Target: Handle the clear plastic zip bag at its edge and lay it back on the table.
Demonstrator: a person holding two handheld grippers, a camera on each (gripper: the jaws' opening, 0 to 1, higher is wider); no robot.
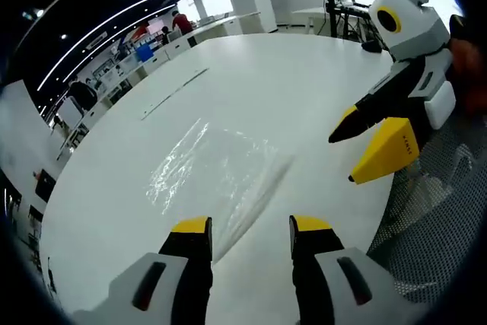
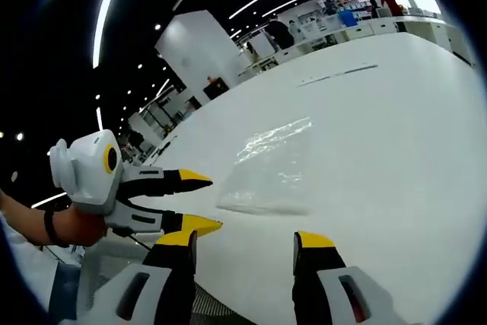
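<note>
Lying flat on the white table (image 1: pixel 319 81), the clear plastic zip bag (image 1: pixel 217 173) is the landmark here (crinkled, catching glare from the ceiling lights). In the left gripper view, the left gripper (image 1: pixel 249 227) hovers just short of the bag's near edge, its yellow-tipped jaws spread apart with nothing between them. The right gripper (image 1: pixel 352 157) comes into that same view beside the bag, off its far side from the camera's left, also parted and empty, clear of the plastic.

In the right gripper view, the bag (image 2: pixel 278 169) rests ahead of the right gripper (image 2: pixel 246 240), whose jaws stand apart and hold nothing. The left gripper (image 2: pixel 203 202) shows to one side of the bag, near its corner but not touching, held by a hand (image 2: pixel 72 226) wearing a dark wristband. Beyond the bag, a thin strip (image 2: pixel 338 75) lies on the table, well apart from it.
</note>
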